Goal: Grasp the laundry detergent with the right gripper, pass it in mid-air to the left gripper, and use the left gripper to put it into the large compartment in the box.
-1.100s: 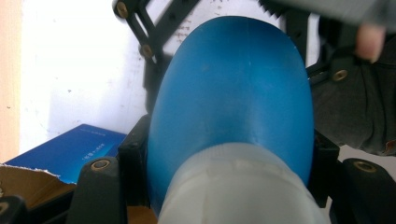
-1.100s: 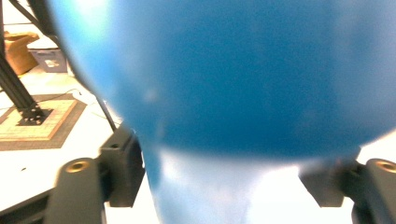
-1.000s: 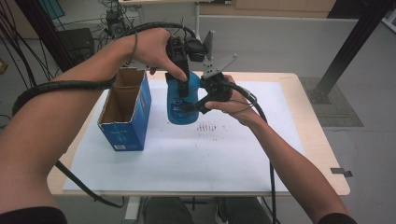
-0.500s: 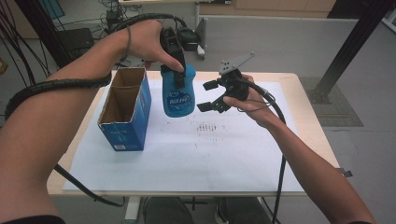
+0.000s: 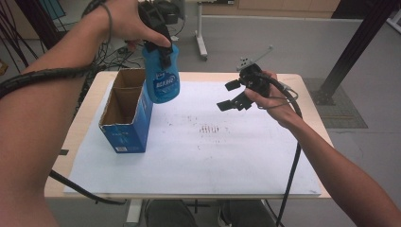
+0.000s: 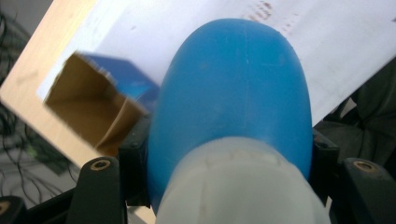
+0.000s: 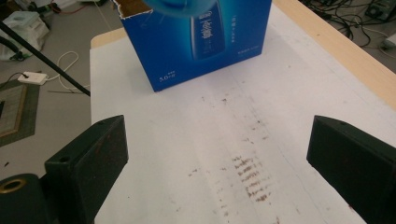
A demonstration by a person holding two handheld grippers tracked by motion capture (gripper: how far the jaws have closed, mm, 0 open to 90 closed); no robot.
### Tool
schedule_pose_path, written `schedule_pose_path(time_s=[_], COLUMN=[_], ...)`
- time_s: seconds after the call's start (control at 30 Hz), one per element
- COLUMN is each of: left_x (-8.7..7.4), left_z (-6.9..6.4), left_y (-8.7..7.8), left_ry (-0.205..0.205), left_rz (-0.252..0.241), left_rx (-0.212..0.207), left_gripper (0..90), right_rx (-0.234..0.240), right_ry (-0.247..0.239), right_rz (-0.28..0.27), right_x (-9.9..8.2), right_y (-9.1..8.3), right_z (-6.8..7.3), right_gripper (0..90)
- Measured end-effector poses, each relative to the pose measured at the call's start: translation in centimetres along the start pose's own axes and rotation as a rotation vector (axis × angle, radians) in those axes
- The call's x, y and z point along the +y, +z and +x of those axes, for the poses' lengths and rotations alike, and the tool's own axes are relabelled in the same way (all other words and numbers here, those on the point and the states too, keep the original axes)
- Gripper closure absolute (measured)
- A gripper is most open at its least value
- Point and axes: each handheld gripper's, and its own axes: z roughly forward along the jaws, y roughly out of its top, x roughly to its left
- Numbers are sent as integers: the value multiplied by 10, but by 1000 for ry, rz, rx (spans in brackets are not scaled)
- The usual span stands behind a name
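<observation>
Left gripper [image 5: 161, 45] half behind bottle [image 5: 161, 78]

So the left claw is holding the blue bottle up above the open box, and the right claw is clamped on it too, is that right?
Not quite: the right claw is open and holds nothing, off to the side of the blue bottle, as the high view shows. The left claw does grip the bottle above the open box.

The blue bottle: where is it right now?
In the high view the bottle hangs in the air, clamped in the left gripper, at upper left above the right edge of the open box, clear of the table.
</observation>
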Motion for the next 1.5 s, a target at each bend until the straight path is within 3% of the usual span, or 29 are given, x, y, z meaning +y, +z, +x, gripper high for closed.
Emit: schedule_pose_path(time_s=[0.27,0.47,0.67,0.87,1.2,1.5], left_x=[-18,-31,-40,-46,-61,-71], left_z=[31,48,58,66,80,86], left_y=[-15,-24,-24,-21,-10,5], left_ry=[-224,-358,-510,-630,-799,-897], left_rz=[-12,-27,-36,-41,-40,-37], left_rx=[27,41,35,53,79,76], left_gripper=[372,372,373,373,373,373], right_rx=[-35,-73,-103,-127,-167,-173], right_ry=[22,20,14,-10,-35,-28], right_rz=[21,33,46,70,81,68], right_x=[-7,-10,-11,-13,-15,-20], right_y=[-18,-30,-39,-44,-59,-65], right_z=[-5,-10,-11,-9,-5,-6], right_gripper=[48,47,48,49,50,49])
